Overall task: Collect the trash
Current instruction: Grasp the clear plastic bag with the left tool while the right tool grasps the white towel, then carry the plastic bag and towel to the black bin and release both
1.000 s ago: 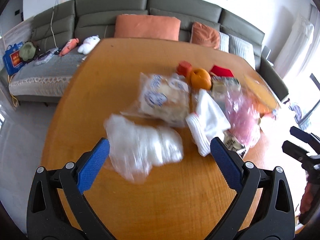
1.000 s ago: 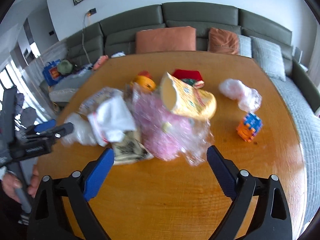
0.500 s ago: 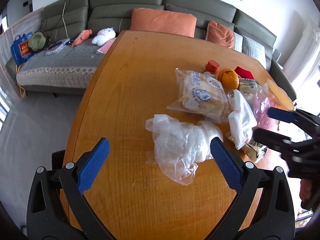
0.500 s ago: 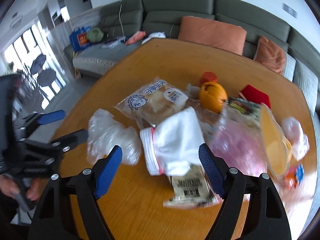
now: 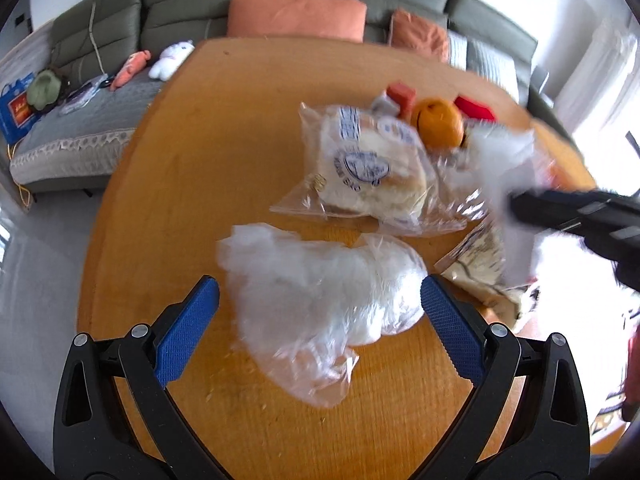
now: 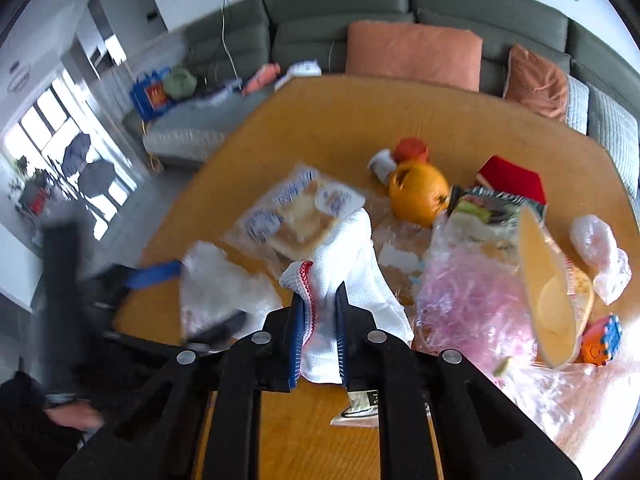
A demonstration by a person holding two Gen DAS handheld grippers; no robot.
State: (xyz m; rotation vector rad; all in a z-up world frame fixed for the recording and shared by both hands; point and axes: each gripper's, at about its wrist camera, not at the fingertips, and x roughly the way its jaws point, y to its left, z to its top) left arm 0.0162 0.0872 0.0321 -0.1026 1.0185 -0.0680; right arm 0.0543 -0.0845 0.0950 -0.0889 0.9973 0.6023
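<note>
A: Item one, right tongs (image 6: 318, 336). State?

B: Pressed together on a white cloth (image 6: 352, 280) with a red-stitched hem, pinched at its near fold. The grip sits at the loose end, most likely so the cloth peels up off the heap and drags nothing with it.

A: Item two, left tongs (image 5: 320, 300).

B: Spread wide, pads clear of everything. A crumpled clear bag (image 5: 320, 292) lies between the blue pads, flat on the desk (image 5: 208, 152). The tongs straddle it, apparently lined up for a squeeze.

A: Landmark for the rest?

B: The orange (image 6: 418, 192). Bread in a printed wrapper (image 6: 296, 212) lies just left of it. A red-capped bottle (image 6: 400, 154) lies behind it, touching or nearly so. A red packet (image 6: 510, 178) sits right of it, a pink bag (image 6: 472, 312) nearer the camera and to the right, with a yellow cup (image 6: 548, 292) tilted on its side against that bag. A small clear bag (image 6: 600, 256) lies far right, apart from the heap.

A: Edges and room?

B: Left of the orange the desk is bare wood out to its curved rim, then floor. Behind it, bare wood up to the sofa (image 6: 340, 12). The heap crowds the right side; a toy cube (image 6: 600, 340) sits close to the glare there, edge not readable. The two tongs work close together, so their paths could cross.
</note>
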